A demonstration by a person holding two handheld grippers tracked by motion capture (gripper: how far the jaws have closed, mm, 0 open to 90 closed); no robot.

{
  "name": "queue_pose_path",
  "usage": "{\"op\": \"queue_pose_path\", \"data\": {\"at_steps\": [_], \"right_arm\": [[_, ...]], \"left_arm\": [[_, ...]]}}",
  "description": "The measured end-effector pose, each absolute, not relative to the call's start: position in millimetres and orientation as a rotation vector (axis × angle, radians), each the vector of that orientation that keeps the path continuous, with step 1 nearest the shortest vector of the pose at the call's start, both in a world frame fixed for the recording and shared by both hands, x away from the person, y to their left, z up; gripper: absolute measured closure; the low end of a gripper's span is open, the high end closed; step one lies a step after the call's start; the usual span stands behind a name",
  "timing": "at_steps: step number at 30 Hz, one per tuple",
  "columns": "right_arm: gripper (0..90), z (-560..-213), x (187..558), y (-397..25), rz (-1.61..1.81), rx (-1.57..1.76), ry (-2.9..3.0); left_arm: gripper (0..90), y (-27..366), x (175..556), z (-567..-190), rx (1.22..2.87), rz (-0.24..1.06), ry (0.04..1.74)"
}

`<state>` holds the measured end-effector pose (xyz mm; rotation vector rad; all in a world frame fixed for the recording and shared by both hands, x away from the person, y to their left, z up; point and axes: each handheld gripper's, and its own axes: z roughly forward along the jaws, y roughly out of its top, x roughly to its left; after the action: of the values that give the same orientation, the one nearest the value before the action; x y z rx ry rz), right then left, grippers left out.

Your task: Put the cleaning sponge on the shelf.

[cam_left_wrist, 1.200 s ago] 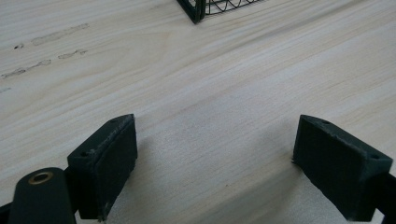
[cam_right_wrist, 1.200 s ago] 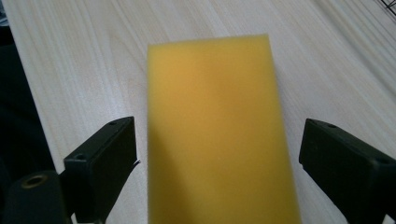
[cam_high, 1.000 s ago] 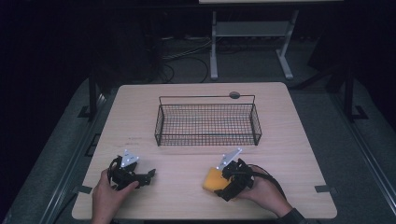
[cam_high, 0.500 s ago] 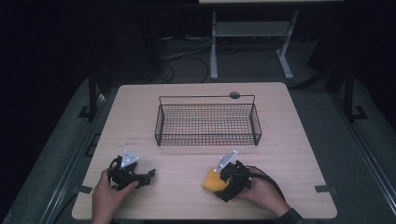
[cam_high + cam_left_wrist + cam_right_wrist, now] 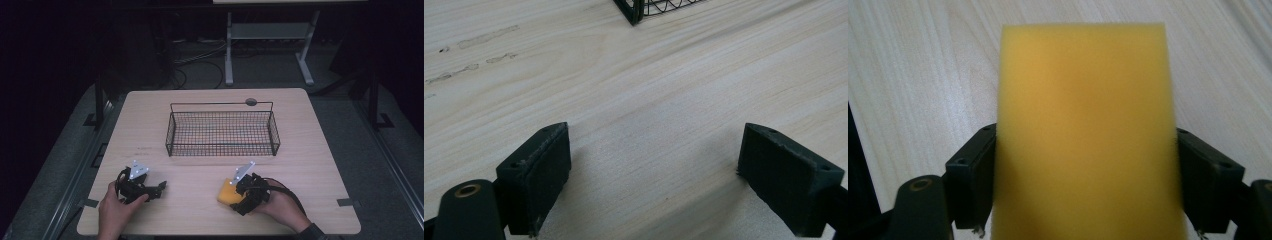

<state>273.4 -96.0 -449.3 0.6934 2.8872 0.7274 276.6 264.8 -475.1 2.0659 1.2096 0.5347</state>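
The right gripper (image 5: 235, 196) is clamped on a yellow sponge (image 5: 226, 193) near the front edge of the table (image 5: 320, 150), right of the middle. In the right gripper view the sponge (image 5: 1083, 130) stands between the two black jaws, with a pad (image 5: 970, 180) pressed against each of its side faces; it reaches forward well past the jaw tips, and pale wood grain shows around it. From above, the sponge sits on the left of this gripper, low over the tabletop; whether it touches the wood I cannot tell. The person's right hand (image 5: 282, 207) wraps the gripper's body, and a cable loops off toward the table's edge.

The left gripper (image 5: 161, 186) sits at the front left of the table, held by the left hand (image 5: 114, 210). Its jaws stand wide apart: in the left gripper view the two pads (image 5: 536, 172) are set far from each other with nothing but bare wood between them. A corner of the wire basket (image 5: 636, 10) shows at the top of that view.

The basket (image 5: 222, 131) stands in the middle of the table, farther from the person than both grippers and well apart from them. The sponge lies nearer the basket's right half than its left.
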Motion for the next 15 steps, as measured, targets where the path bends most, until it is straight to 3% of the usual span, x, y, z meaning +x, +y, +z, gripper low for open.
{"op": "queue_pose_path", "data": {"at_steps": [15], "right_arm": [[22.2, -442.9, 273.9, -101.0, 0.74, 0.725, 2.877]], "left_arm": [[12.8, 264.8, 276.6, -475.1, 2.066, 0.534, 1.21]]}}
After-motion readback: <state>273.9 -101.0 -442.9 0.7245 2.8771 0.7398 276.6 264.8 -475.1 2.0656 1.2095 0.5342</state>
